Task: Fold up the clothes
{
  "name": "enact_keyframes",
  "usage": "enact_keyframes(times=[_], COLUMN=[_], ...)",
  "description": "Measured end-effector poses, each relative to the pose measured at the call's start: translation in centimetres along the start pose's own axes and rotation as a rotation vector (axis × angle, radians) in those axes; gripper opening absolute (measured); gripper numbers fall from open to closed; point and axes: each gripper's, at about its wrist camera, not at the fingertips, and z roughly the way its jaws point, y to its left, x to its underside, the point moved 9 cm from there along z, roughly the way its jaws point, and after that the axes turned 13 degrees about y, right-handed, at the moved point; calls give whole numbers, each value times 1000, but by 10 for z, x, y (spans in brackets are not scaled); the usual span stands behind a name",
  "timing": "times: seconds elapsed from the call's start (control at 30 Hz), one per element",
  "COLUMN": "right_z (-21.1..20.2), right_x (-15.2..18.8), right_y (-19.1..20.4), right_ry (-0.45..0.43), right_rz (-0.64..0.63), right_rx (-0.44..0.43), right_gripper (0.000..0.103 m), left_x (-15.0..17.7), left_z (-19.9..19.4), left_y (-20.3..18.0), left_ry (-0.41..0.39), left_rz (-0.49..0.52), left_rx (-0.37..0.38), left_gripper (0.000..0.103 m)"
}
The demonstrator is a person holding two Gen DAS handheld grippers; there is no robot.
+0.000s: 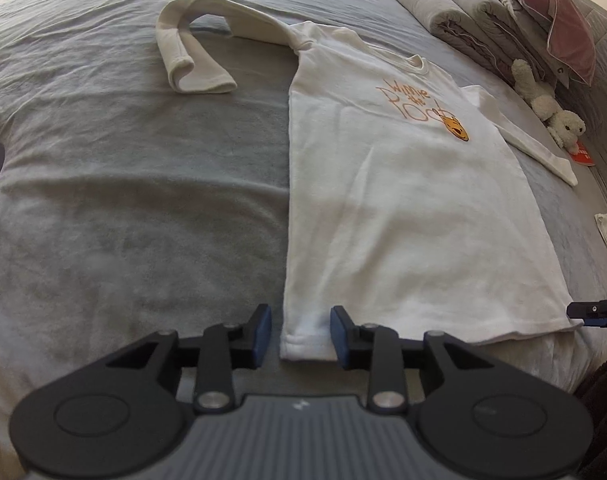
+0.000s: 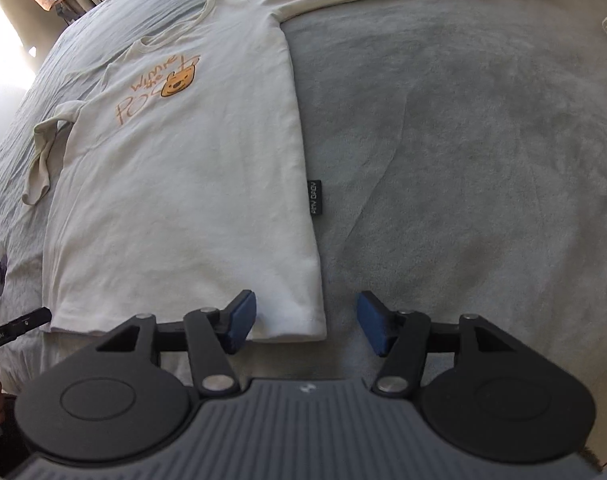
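Both grippers, left gripper (image 1: 300, 336) and right gripper (image 2: 306, 322), stand open, each astride a hem corner of the white long-sleeved shirt (image 1: 403, 208).

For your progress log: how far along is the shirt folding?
Done: the white long-sleeved printed shirt lies flat, face up, on the grey bedspread. In hand: the open left gripper and right gripper straddle its hem corners. Left: every fold; both sleeves lie out.

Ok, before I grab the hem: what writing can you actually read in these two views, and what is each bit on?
"Winnie the Pooh": orange chest print on the white shirt, beside a bear face.
Black side-seam tag: white letters, too blurred to read.
White lettering on the left gripper's body at the right view's edge: cut off, unreadable.
Red card by the plush toy: unreadable.
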Motion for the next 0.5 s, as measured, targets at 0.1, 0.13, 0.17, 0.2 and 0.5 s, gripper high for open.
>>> enact_keyframes(times=[0.1, 0.13, 0.17, 0.2, 0.5], right_z=[0, -4, -9, -15, -4], right_x=[1, 0, -2, -3, -2], right_y=[12, 14, 14, 14, 9], right_ry=[18, 9, -5, -14, 76], right_rz=[-93, -125, -140, -150, -238], right_rx=[40, 45, 45, 44, 157], right_gripper=[8, 7, 7, 7, 7], left_x=[4, 5, 7, 8, 15], left_z=[-1, -1, -2, -2, 8], left_y=[-2, -3, -4, -5, -15], left_ry=[7, 9, 12, 14, 35], left_rz=[12, 16, 19, 23, 146], left_rx=[-3, -4, -6, -7, -95], left_gripper=[10, 9, 8, 7, 8])
